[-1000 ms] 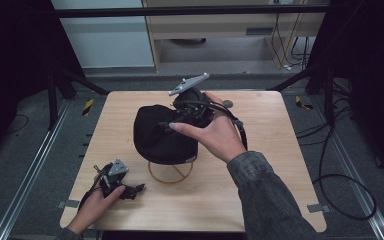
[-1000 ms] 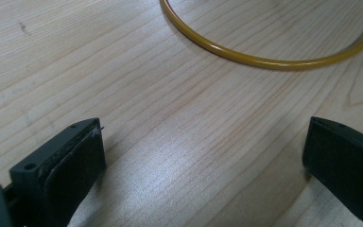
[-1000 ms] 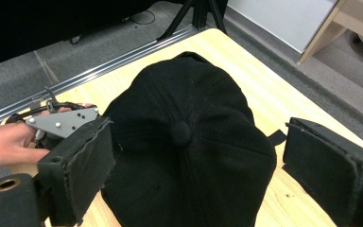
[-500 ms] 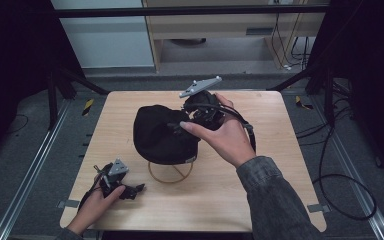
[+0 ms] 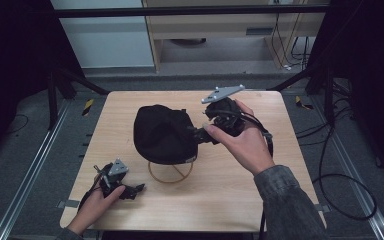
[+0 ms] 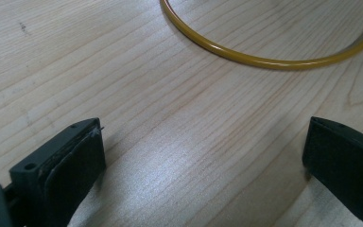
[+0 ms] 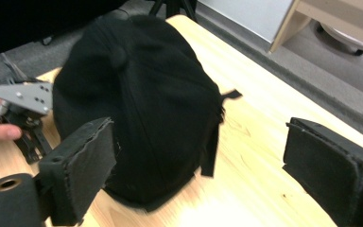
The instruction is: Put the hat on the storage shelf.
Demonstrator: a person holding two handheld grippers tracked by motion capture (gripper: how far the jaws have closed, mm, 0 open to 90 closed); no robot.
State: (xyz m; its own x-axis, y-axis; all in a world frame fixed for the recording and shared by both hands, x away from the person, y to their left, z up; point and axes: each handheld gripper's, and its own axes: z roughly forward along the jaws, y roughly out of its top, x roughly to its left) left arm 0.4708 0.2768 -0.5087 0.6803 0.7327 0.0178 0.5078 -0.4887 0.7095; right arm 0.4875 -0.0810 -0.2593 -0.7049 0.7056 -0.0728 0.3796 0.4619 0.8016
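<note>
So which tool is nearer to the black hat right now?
Right. The right tool is just beside the black hat, jaws open, not gripping. The left tool rests near the table's front corner, well away.

The left gripper point(image 6: 203, 165) lies low over the pale wooden bench point(image 6: 123, 85), its two black fingers point(image 6: 71, 165) set wide apart with only bare wood between them. Farther off, a thin yellow ring point(image 6: 264, 61) lies flat on the bench.
</note>
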